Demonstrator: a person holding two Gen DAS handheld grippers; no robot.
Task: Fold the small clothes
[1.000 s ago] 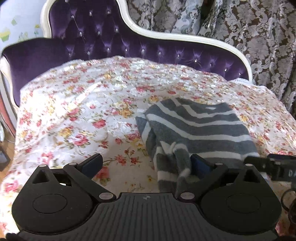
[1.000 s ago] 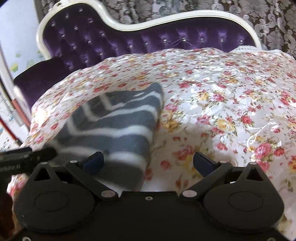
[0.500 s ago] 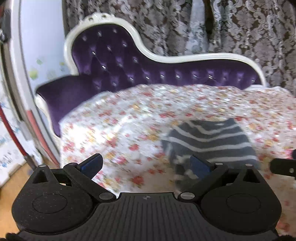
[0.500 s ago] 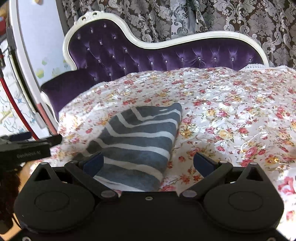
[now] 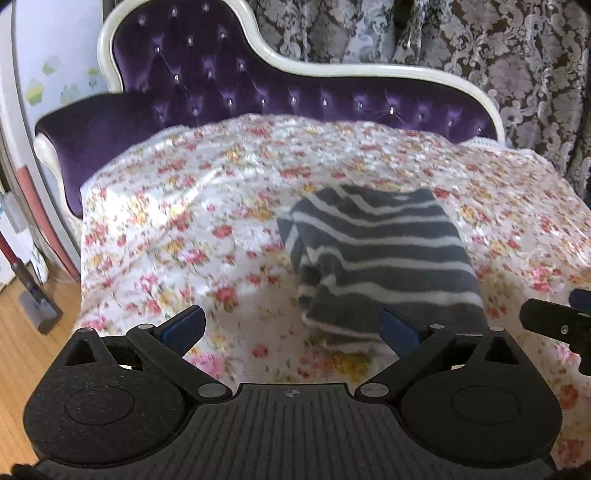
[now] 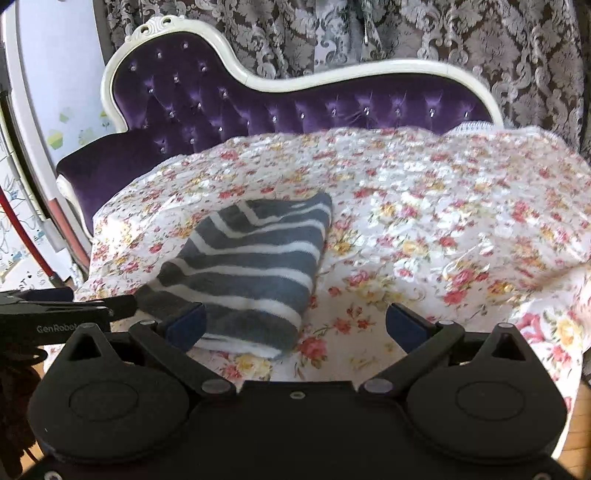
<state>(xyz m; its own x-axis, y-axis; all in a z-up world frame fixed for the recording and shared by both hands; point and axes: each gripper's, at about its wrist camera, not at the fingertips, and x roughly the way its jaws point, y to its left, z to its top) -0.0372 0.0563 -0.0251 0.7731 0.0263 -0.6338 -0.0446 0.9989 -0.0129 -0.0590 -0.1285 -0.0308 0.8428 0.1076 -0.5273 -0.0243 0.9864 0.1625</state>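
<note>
A grey garment with white stripes [image 5: 384, 254] lies folded on the floral sheet [image 5: 207, 206] over the sofa. It also shows in the right wrist view [image 6: 255, 266], left of centre. My left gripper [image 5: 291, 328] is open and empty, held back from the sheet's front edge, with the garment ahead and to the right. My right gripper [image 6: 295, 325] is open and empty, with the garment ahead and to the left. Each gripper's tip shows at the edge of the other's view.
The purple tufted sofa back [image 5: 258, 92] with a white frame rises behind the sheet. Patterned curtains [image 6: 443, 33] hang behind it. Wooden floor [image 5: 22, 332] and a stick vacuum [image 5: 33, 291] lie to the left.
Both grippers have pulled back and up from the garment, which stays folded on the sheet. The left gripper's right finger no longer touches the cloth.
</note>
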